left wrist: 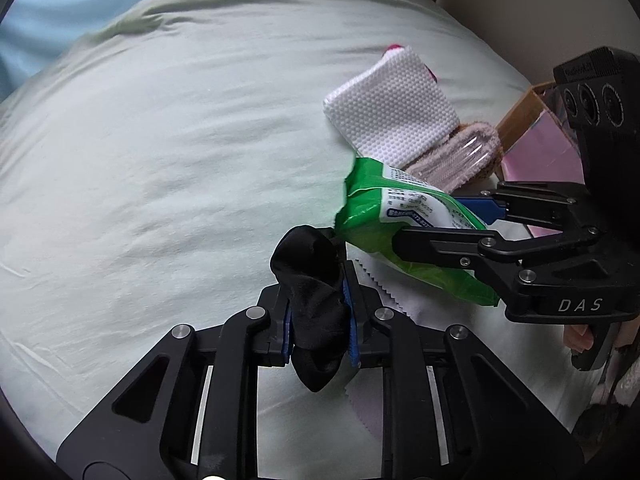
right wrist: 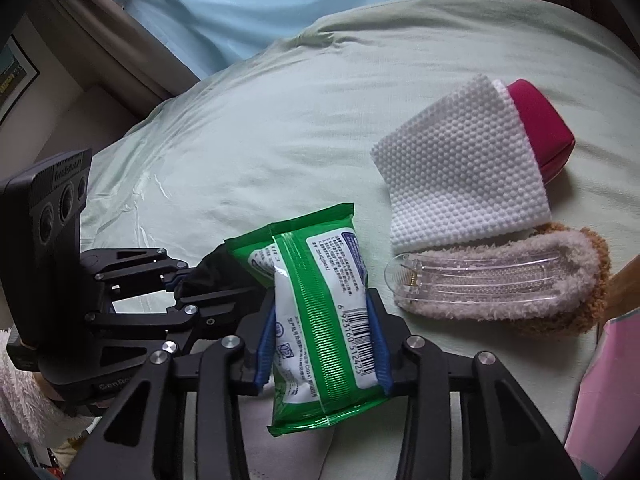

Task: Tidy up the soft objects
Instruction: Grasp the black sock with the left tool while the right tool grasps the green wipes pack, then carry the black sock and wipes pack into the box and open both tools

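My left gripper (left wrist: 318, 320) is shut on a black sock (left wrist: 314, 280) and holds it above the pale green bed sheet (left wrist: 160, 160). My right gripper (right wrist: 322, 344) is shut on a green wipes packet (right wrist: 316, 312), lifted off the bed; in the left wrist view the right gripper (left wrist: 440, 224) holds the packet (left wrist: 384, 216) just right of the sock. In the right wrist view the left gripper (right wrist: 192, 292) and sock (right wrist: 212, 276) sit left of the packet. A white textured cloth (right wrist: 460, 172), a magenta case (right wrist: 540, 124) and a fluffy beige slipper (right wrist: 520, 284) lie on the bed.
A clear plastic insert (right wrist: 460, 280) lies in the slipper. A pink box with a cardboard edge (left wrist: 540, 148) stands at the bed's right side. A pale zigzag-edged cloth (left wrist: 384, 292) lies under the grippers. A light blue curtain (right wrist: 260, 4) hangs behind the bed.
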Tool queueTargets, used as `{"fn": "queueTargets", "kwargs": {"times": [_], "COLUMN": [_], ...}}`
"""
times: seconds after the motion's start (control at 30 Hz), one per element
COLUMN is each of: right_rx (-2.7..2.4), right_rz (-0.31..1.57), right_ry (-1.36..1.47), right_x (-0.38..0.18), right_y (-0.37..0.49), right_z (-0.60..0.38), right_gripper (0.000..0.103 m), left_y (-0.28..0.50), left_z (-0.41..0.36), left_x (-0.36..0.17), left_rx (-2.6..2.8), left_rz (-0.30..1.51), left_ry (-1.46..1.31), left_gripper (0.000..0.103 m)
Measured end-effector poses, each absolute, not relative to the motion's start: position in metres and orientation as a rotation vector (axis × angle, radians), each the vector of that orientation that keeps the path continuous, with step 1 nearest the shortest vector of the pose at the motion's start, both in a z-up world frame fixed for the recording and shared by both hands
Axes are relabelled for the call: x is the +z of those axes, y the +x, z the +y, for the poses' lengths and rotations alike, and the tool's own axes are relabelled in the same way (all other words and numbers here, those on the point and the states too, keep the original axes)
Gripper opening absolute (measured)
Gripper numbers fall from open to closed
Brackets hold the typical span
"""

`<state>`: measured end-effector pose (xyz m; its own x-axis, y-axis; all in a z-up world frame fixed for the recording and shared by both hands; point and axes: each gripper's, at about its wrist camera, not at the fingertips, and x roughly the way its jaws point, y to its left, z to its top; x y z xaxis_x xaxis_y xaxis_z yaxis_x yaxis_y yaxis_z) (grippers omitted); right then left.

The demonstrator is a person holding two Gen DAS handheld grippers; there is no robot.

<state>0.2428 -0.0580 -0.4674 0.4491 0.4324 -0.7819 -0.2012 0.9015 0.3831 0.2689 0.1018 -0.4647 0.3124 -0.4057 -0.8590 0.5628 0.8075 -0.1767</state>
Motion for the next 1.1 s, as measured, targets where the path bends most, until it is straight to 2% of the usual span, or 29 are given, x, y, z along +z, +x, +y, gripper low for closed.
{"fn": "queueTargets", "kwargs": {"times": [0.27, 0.77, 1.1], "right_rx": [0.398, 0.312, 0.164], "right_rz": [0.995, 0.891, 0.853], "right_ry": [0.259, 0.291, 0.372], "right_x": [-0.424, -0.256, -0.199], "right_y": [0.214, 0.145, 0.113], "right_z": [-0.059, -0.072, -0.145], "right_gripper": [0.037, 0.037, 0.037], "left_y": [0.246, 0.181, 0.165], "left_z": [0.116, 0.109, 0.05], "left_x": [-0.41, -0.233, -0.179], "left_rx": [-0.606, -0.551, -0.557], "left_rz": [1.02, 0.902, 0.878], "left_ry": [0.15, 0.065, 0.033], "left_gripper": [0.017, 0.017, 0.017]}}
